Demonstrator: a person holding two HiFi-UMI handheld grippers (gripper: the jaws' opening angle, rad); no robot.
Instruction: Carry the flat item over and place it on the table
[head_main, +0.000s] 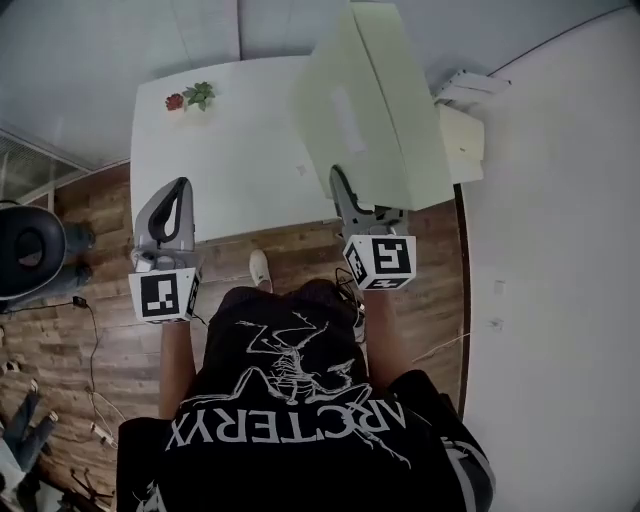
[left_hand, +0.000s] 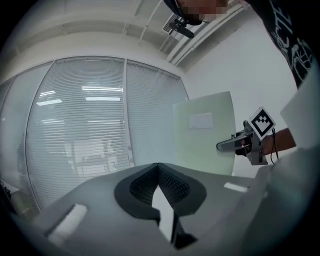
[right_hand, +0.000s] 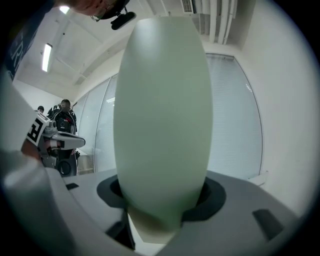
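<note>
Head view: right gripper (head_main: 338, 178) at centre right, clamped on the lower edge of the flat pale-green item (head_main: 375, 100). The item stands upright and off the surface, over the right end of the white table (head_main: 230, 150) at upper centre. Left gripper (head_main: 182, 185) at centre left, over the table's near-left edge, carrying nothing. Small flower (head_main: 192, 97) on the table's far-left corner. Wooden floor (head_main: 290, 252) below.

Left gripper view: jaws pressed together at the tips, nothing between them. Flat item (left_hand: 202, 140) at right of frame, held up in the air in front of the window blinds (left_hand: 85, 135).

Right gripper view: flat item (right_hand: 162, 115) fills the centre and rises straight out of the jaws, which are grasping its bottom edge. Left gripper (right_hand: 75, 142) at centre left, well apart.
</note>
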